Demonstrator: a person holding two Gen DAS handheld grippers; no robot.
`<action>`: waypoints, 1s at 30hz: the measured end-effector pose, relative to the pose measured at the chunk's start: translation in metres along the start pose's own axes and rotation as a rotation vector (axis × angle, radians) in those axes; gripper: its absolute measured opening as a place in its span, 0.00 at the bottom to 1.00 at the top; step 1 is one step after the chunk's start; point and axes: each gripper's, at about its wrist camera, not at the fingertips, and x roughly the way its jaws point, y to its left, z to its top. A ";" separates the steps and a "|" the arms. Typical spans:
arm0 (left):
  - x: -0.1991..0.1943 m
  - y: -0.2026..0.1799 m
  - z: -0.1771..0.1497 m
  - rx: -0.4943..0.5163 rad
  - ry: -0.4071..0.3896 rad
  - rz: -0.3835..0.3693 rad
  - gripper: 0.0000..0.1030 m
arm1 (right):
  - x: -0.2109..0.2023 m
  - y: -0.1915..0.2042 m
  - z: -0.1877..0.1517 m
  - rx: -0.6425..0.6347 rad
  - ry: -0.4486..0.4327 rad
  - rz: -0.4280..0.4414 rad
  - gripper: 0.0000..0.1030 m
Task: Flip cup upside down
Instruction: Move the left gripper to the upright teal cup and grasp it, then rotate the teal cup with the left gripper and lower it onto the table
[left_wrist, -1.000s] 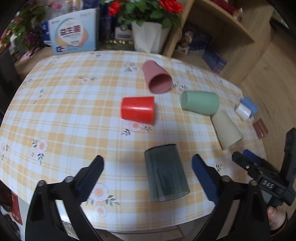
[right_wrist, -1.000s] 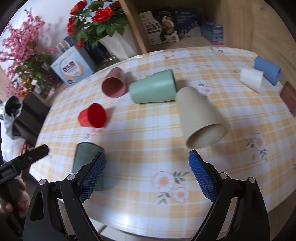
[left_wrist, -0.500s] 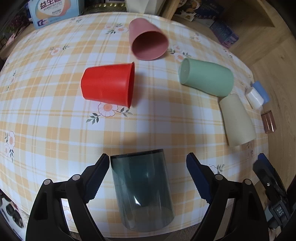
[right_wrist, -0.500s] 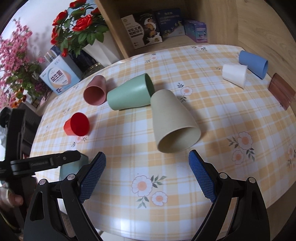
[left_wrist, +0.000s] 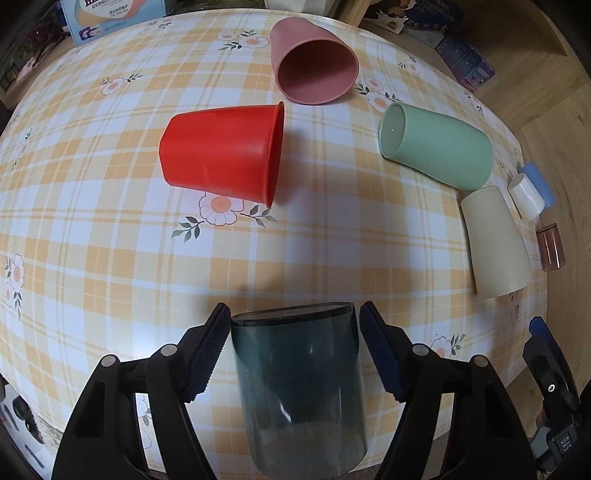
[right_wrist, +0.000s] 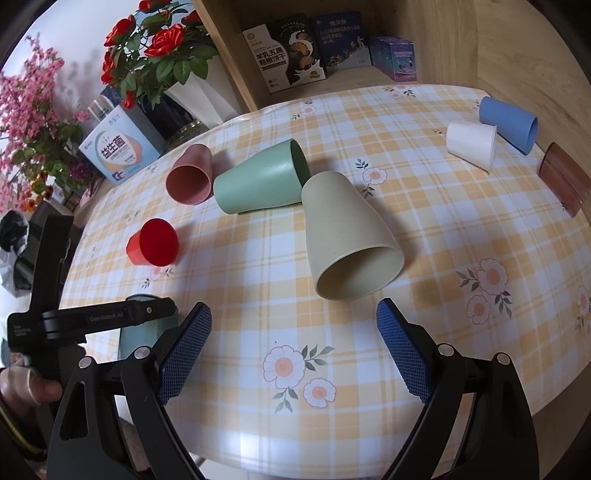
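At bottom centre of left wrist view, dark cup (left_wrist: 299, 391) lying on bench (left_wrist: 110, 258) between left gripper (left_wrist: 293, 341) jaws, nearly touching, not clearly clamped. Close evenly on the wall, then lift. Right gripper (right_wrist: 295, 347) open, empty.

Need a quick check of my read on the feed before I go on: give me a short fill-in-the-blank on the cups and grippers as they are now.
The left gripper has its pads on either side of the ____ translucent cup.
The right gripper is ____ and holds nothing.
The beige cup lies on its ____.
The red cup is beside the ____ cup.

Missing words: dark; open; side; pink
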 end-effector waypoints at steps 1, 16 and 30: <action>0.001 -0.001 0.001 0.000 0.000 -0.001 0.62 | 0.000 0.000 0.000 0.000 0.001 0.000 0.85; -0.039 0.015 -0.033 0.059 -0.121 -0.064 0.60 | -0.008 0.013 -0.007 -0.030 0.011 -0.004 0.85; -0.095 0.077 -0.086 0.030 -0.274 -0.069 0.59 | -0.002 0.034 -0.014 -0.067 0.040 0.013 0.85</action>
